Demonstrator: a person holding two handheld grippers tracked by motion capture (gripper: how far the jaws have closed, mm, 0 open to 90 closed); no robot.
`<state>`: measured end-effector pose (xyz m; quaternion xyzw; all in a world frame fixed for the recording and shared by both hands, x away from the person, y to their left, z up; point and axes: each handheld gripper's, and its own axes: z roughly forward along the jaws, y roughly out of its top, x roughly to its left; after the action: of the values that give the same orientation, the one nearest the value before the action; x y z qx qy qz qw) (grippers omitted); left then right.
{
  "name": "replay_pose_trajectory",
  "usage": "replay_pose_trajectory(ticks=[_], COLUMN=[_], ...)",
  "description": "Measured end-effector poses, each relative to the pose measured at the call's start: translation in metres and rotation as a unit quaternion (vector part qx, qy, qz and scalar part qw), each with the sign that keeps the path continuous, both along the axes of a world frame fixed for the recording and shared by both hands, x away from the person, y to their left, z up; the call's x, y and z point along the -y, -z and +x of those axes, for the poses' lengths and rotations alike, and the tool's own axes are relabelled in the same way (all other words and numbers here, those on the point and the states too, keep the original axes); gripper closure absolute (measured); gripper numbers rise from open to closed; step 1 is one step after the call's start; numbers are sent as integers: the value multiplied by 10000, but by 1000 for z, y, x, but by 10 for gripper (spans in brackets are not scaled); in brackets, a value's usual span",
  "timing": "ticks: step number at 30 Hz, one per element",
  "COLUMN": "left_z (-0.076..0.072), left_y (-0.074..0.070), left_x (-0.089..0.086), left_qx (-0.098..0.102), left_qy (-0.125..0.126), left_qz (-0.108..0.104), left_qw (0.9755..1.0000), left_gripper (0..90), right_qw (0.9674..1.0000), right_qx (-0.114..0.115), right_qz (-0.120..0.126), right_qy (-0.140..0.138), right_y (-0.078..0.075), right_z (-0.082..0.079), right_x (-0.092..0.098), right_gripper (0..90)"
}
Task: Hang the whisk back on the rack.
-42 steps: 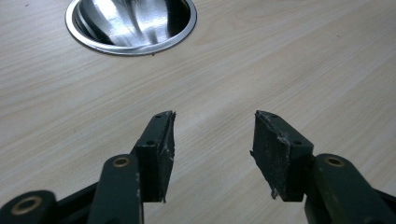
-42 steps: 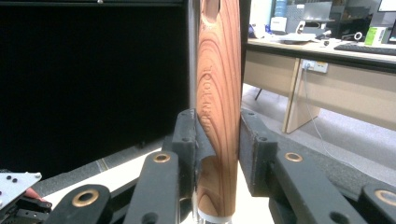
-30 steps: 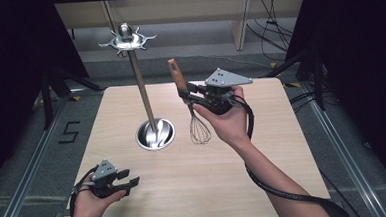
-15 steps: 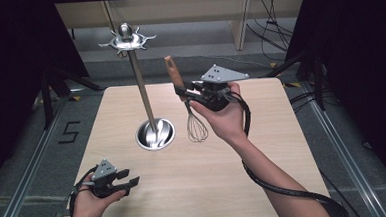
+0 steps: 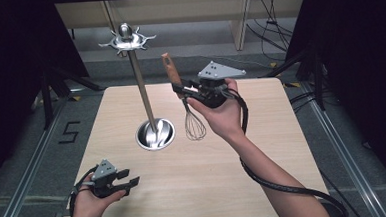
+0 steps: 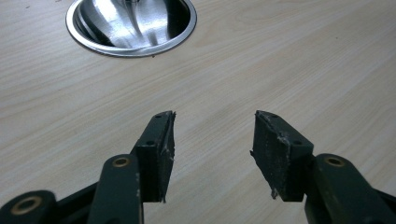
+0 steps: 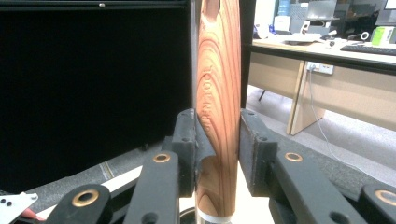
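Held up above the upper middle of the table (image 5: 285, 184) in the high view: a whisk (image 5: 194, 124), wooden handle tilted toward the upper left, wire head hanging down just over the wood. Clamped on that handle by the right gripper (image 5: 184, 92), jaws pressing it from both sides; seen close in the right gripper view as a reddish grained handle (image 7: 218, 112) standing upright between the two black pads, a hanging hole at its top end. Burnt-in lettering running lengthwise down the handle, too soft to read with certainty.

Just left of the whisk: a steel utensil stand (image 5: 155, 134), round base resting left of centre, thin pole leaning toward the upper left and ending in a ring of hooks well above the far table edge. Near the whisk head, but apart from the base.

Low in the lower left of the high view, close to the near edge: the left gripper (image 5: 130, 182), jaws parted and holding nothing. Same in the left gripper view (image 6: 214, 140), pads spread over bare wood, the base rim (image 6: 130, 46) at the upper left.

Wide bare tabletop across the lower middle and right of the high view, crossed only by the right forearm and the trailing cable. Table corners rounded; grey floor around. A black "5" marked on the floor (image 5: 68, 132) at the left.
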<state>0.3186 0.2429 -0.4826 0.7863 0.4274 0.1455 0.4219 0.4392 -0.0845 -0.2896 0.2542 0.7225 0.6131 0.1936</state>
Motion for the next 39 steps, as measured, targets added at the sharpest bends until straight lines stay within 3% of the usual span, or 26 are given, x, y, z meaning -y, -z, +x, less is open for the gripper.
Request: replay_pose_trajectory(ticks=[3, 7, 11, 16, 20, 24, 25, 26, 28, 31, 36, 37, 38, 39], left_z=[0, 0, 0, 0, 0, 0, 0, 0, 0, 0, 0, 0, 0, 0], left_y=[0, 0, 0, 0, 0, 0, 0, 0, 0, 0, 0, -1, 0, -1], left_x=[0, 0, 0, 0, -2, 0, 0, -2, -1, -2, -1, -2, -1, -2], left_qx=[2, -2, -1, 4, -6, 10, 11, -2, 15, 7, 15, 4, 14, 5], left_qy=[0, 2, 0, -4, 35, -4, -2, 42, -1, 32, 0, 34, -6, 36], left_qz=[-5, -3, -6, -15, 63, -26, -26, 55, -16, 43, -22, 52, -23, 54], left_qw=[10000, 10000, 10000, 10000, 10000, 10000, 10000, 10000, 10000, 10000, 10000, 10000, 10000, 10000], left_gripper=[476, 476, 475, 475, 475, 475, 475, 475, 475, 475, 475, 475, 475, 475], right_qw=[10000, 10000, 10000, 10000, 10000, 10000, 10000, 10000, 10000, 10000, 10000, 9999, 9999, 10000], right_qx=[89, -48, 85, -73, 25, 86, -22, 19, 14, -60, 0, 40, 43, -74], right_qz=[-17, 38, 15, 27, 7, 16, 70, 16, 20, 72, 56, 53, 47, 40], right_qy=[-22, 17, -25, -11, -17, 0, 31, -25, -43, -29, -56, -78, -79, -50], right_y=[0, -1, -3, -4, -5, -7, -7, -7, -7, -8, -8, -8, -9, -9], right_z=[2, 2, 4, 4, 6, 7, 6, 7, 8, 7, 9, 10, 10, 9], right_x=[-1, -2, -3, -5, -6, -7, -8, -8, -9, -10, -11, -11, -11, -12], right_gripper=[713, 713, 713, 713, 713, 713, 713, 713, 713, 713, 713, 713, 713, 713])
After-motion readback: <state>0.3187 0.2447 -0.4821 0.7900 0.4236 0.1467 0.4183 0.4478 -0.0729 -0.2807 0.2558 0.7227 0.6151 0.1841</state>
